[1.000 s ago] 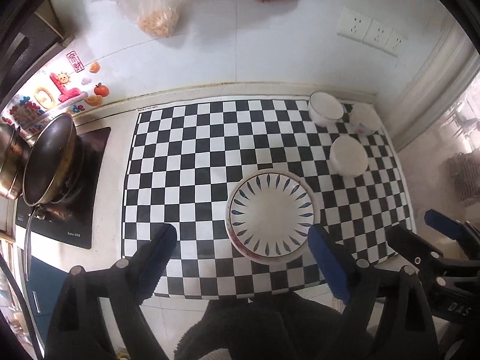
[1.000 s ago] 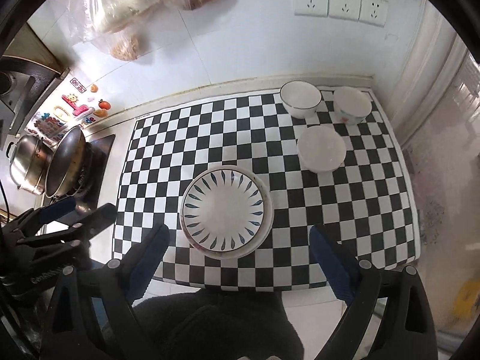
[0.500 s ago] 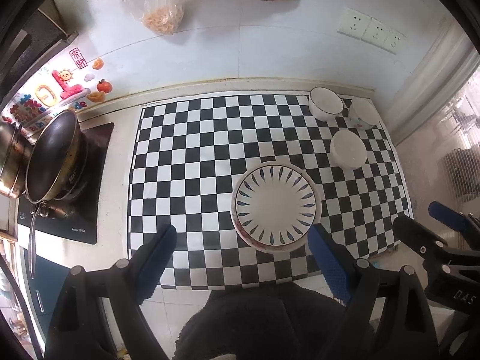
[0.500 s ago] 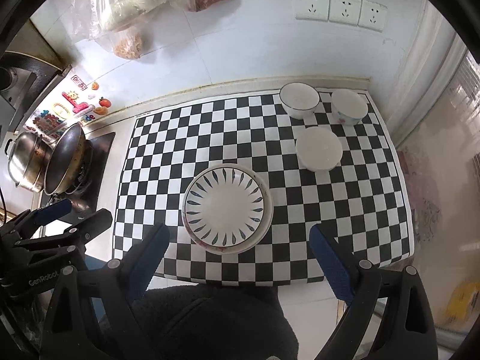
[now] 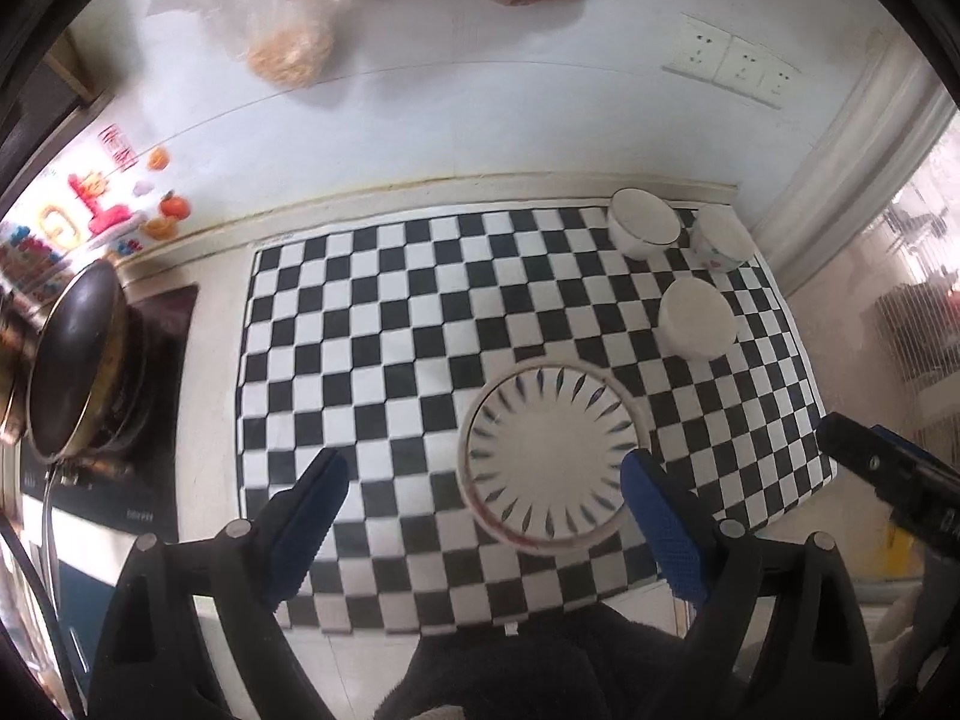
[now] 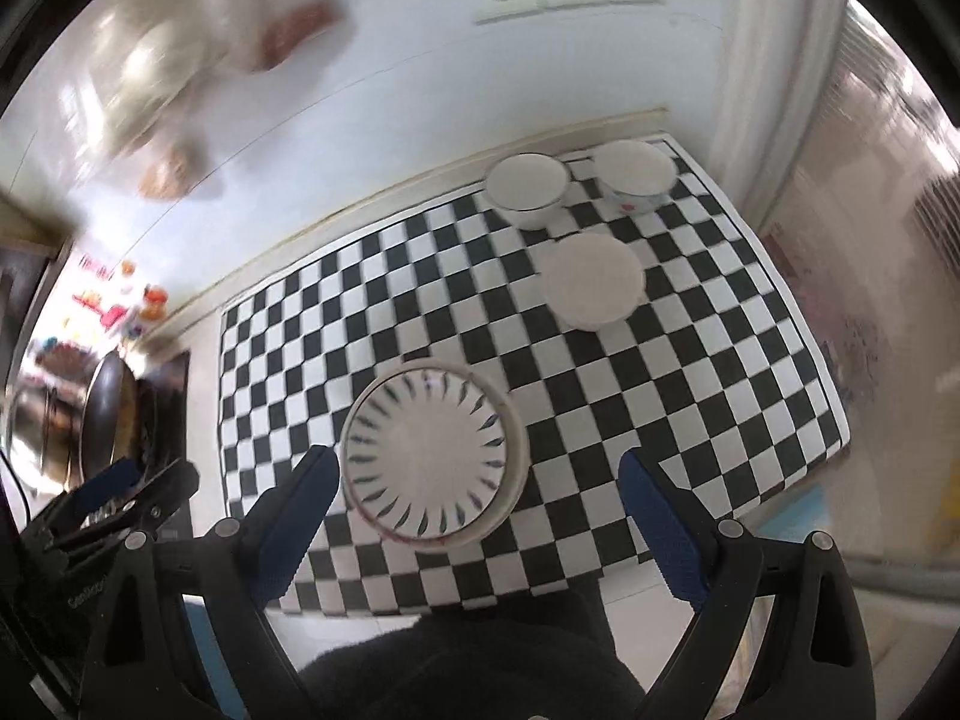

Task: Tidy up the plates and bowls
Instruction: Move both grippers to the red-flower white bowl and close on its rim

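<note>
Checkered black-and-white matting (image 5: 372, 324) covers the counter in front of me, running up to a white tiled wall with a row of sockets (image 5: 729, 67) and some food bags hanging above; a dark wok (image 5: 72, 360) sits on the stove off to my left. On the mat lies the patterned plate (image 5: 549, 450), with what looks like a second plate's rim showing under it, so I judge the plates are already stacked. Three bowls stand well apart from it toward the far right corner: a dark-rimmed bowl (image 6: 527, 185) and a flowered bowl (image 6: 635, 173) side by side at the back, and a plain white bowl (image 6: 593, 289) just in front of them. My left gripper (image 5: 486, 516) is spread wide and holds nothing, hovering above the near edge of the mat with the plate between its tips. My right gripper (image 6: 474, 513) is likewise wide apart and empty, above the same plate. I take it I am between steps, about to deal with the bowls. Next I would need to reach my right tongs forward to a bowl's rim, pinch it firmly, and nest it into another without knocking its neighbours.
</note>
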A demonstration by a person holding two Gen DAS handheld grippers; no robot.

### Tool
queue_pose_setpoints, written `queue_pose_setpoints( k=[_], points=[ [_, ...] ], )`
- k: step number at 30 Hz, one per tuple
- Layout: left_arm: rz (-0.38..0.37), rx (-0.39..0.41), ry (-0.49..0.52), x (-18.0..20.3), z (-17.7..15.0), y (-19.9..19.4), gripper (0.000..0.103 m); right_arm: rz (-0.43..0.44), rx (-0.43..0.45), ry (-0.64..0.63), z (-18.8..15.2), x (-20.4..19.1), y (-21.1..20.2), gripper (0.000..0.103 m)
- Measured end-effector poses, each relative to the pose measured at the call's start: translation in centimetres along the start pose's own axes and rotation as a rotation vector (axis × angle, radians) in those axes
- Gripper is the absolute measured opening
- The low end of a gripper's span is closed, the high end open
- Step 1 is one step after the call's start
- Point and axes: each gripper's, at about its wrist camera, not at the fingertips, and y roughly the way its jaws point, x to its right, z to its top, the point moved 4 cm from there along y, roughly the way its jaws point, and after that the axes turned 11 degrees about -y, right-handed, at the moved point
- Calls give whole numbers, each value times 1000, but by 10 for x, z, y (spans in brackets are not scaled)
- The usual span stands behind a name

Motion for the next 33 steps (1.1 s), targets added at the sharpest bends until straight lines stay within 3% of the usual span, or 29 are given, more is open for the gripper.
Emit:
queue_pose_setpoints(
  k=[6,11,18,22,24,27,31,33],
  points=[
    [-22,48,20,32,28,27,93,-14,27,80,18,57,26,96],
    [-15,32,44,78,53,77,93,-15,23,91,43,116,69,96],
    [-35,-186,0,148,74,186,91,76,-100,69,84,198,168,96],
    [-15,-279,-45,170,77,238,71,137,-175,52,101,229,226,96],
    [-17,-330,-82,179,76,261,59,181,-203,42,107,234,248,92],
    [-36,-404,-130,190,73,292,51,229,-242,3,116,235,276,86],
    [-51,-443,-143,199,67,311,47,268,-296,-12,119,235,305,62],
    [-58,-457,-136,204,66,319,31,282,-321,-10,119,236,317,46]
  ],
)
